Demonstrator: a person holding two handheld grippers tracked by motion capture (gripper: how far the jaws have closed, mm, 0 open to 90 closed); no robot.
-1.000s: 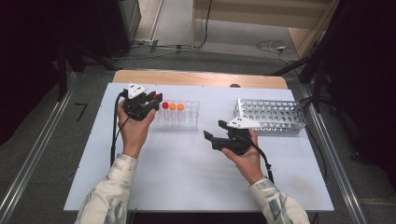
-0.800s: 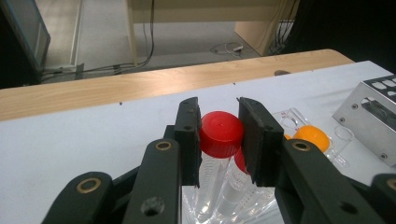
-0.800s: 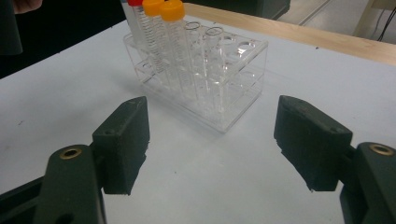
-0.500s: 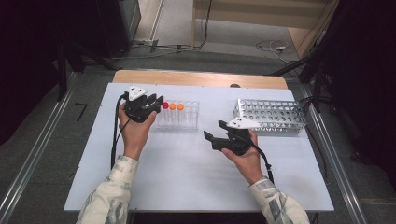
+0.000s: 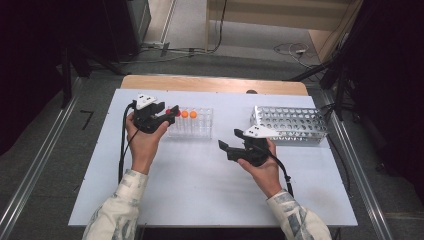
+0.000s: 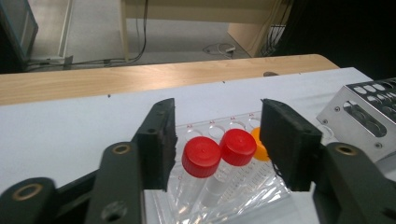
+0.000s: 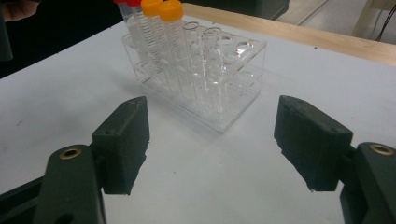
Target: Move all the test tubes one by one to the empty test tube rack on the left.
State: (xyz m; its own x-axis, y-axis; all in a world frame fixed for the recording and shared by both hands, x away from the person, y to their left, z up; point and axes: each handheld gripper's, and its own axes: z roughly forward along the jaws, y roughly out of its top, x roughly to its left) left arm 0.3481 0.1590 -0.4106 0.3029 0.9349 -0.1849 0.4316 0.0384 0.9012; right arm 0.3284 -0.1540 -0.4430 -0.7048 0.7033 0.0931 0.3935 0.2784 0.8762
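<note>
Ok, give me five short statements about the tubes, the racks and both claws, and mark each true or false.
1. The left claw is open, its jaws having just been opening around a red-capped tube. True.
2. The clear rack holds four capped tubes. True: two red, two orange.
3. The right claw grips an orange-capped tube. False: it is open and holds nothing.
4. The metal rack is full of tubes. False: none stand in it.
5. The clear rack lies tipped over. False: it stands upright.

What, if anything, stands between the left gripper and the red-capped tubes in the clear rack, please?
Nothing visible does: the left gripper, fingers just opened, already flanks the two red-capped tubes in the clear rack without touching them.
</note>
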